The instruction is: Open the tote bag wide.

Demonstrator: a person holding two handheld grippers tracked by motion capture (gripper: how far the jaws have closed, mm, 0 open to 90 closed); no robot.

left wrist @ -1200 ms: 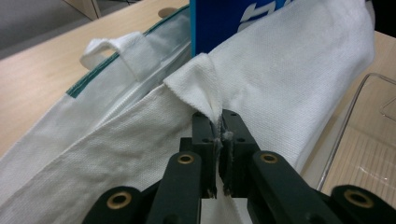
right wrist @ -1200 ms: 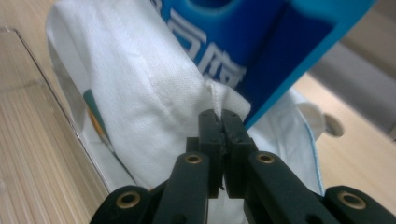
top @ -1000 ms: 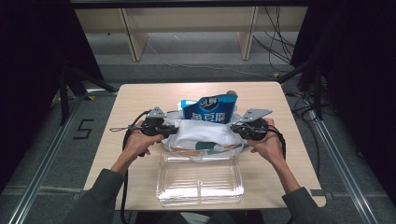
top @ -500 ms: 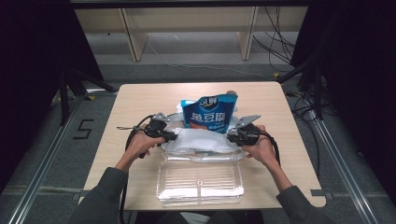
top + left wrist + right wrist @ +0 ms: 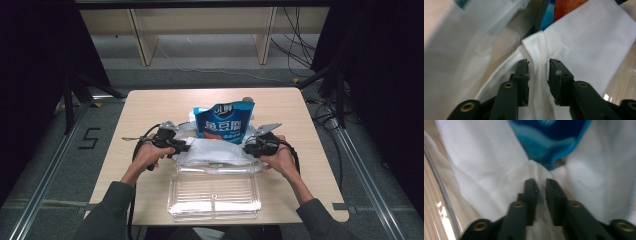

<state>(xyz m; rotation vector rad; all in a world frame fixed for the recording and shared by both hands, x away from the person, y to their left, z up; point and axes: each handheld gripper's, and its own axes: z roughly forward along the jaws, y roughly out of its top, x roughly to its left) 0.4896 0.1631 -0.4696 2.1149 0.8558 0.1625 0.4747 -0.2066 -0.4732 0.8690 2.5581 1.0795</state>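
High view counts one white cloth bag (image 5: 215, 151), one blue pouch (image 5: 223, 121) standing in it and one clear tray (image 5: 215, 195) just before it. Your left gripper (image 5: 186, 147) and right gripper (image 5: 246, 146) have just been opening; a cloth fold sits between each pair of parted jaws.

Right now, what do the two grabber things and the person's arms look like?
The left gripper and right gripper are black, each with two flat, blocky jaws on arms with brass-coloured rivets. A grey three-cornered plate tops the right one. Black cables trail back. The person wears dark grey long sleeves.
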